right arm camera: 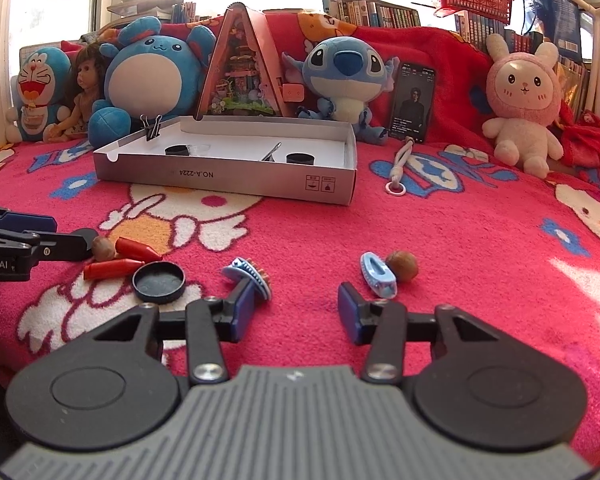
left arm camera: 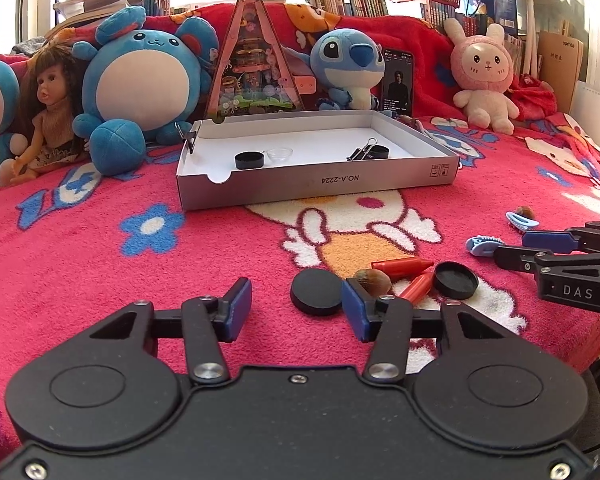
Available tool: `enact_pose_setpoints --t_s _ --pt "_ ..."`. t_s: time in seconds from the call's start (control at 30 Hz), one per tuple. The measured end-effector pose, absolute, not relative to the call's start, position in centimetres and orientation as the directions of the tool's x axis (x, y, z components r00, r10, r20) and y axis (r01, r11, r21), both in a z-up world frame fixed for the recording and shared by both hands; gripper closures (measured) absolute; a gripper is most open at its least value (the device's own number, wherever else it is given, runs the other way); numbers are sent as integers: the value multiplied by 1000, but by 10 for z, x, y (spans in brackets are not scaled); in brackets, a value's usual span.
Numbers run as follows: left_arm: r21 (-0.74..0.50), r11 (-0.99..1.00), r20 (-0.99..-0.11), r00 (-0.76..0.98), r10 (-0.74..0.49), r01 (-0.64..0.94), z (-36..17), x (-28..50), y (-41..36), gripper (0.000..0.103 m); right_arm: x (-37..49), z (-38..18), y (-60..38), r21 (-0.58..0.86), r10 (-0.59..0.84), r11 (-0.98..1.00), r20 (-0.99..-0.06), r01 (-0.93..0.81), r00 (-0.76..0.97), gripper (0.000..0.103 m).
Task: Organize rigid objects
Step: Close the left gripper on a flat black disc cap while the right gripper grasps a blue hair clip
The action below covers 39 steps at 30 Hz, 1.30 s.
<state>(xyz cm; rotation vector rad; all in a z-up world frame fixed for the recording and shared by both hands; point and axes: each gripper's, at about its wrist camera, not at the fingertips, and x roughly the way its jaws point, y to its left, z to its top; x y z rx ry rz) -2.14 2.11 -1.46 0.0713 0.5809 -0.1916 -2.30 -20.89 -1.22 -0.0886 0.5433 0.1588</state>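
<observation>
Several small things already lie in the shallow grey cardboard box (left arm camera: 320,186): two black round caps, a clear dish, a binder clip. More wait on the pink blanket. The left gripper (left arm camera: 296,308), half open and empty, has a flat black disc (left arm camera: 316,293) just ahead between its fingers. The right gripper (right arm camera: 296,310), likewise half open and empty, has blue toy shoes (right arm camera: 378,274) beside its fingertips. Open blanket lies ahead to the box's low front wall.

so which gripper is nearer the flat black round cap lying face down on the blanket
Left. The left gripper has the flat black round cap just ahead, between its open fingers. The right gripper sits well off to the cap's right, near the blue hair clips.
</observation>
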Motion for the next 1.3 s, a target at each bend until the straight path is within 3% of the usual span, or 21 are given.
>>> enact_pose_setpoints --t_s 0.27,0.6,0.83,1.1,1.2,1.23,1.3 --pt "-9 990 -564 817 -120 139 -15 -15 34 56 -18 -9 -221 -17 82 994 -516 -106 853 61" --pt "10 988 -552 825 -123 154 -16 -12 25 56 -24 -9 -202 -36 164 978 -481 -206 861 58" --pt "2 990 -549 828 -118 142 -19 -3 20 56 -20 -11 -194 -68 172 970 -478 -232 861 46" --pt "-3 990 -545 829 -123 144 -22 2 15 56 -19 -14 -182 -57 139 981 -472 -188 871 44" --pt "-15 989 -545 828 -131 147 -23 3 13 64 -18 -15 -181 -31 102 991 -463 -131 880 41" --pt "-20 989 -546 827 -134 147 -23 3 13 72 -19 -16 -180 -17 84 994 -459 -104 885 38" --pt "-24 989 -548 825 -136 147 -22 4 11 73 -20 -17 -178 -1 50 998 -452 -57 891 33"
